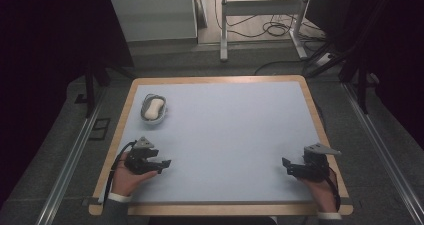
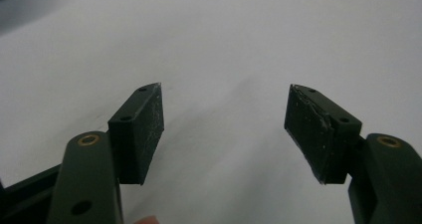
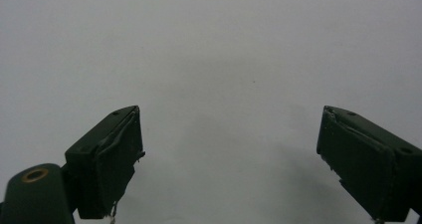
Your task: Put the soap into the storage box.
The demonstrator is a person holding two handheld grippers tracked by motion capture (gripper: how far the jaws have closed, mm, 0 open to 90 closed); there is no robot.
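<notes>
Both tools, left [image 1: 161, 164] and right [image 1: 288, 167], wide open on the counter [image 1: 235, 130], nothing gripped; left's reach to the soap [image 1: 153, 108] ahead looks next.

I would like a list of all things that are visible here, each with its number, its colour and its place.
soap bar: one, cream white, lying in the dish at the far left of the table.
dish: one, pale grey, oval, on the table beyond the left hand.
table: one, light blue-grey top with a wooden edge, in the middle of the high view.
metal frame: one, white, on the floor beyond the table.
cables: several, dark, on the floor by that frame.
left hand-held gripper: one, black, near left of the table, jaws open.
right hand-held gripper: one, black, near right, jaws open.
hands: two, each holding a gripper at the near edge.
</notes>
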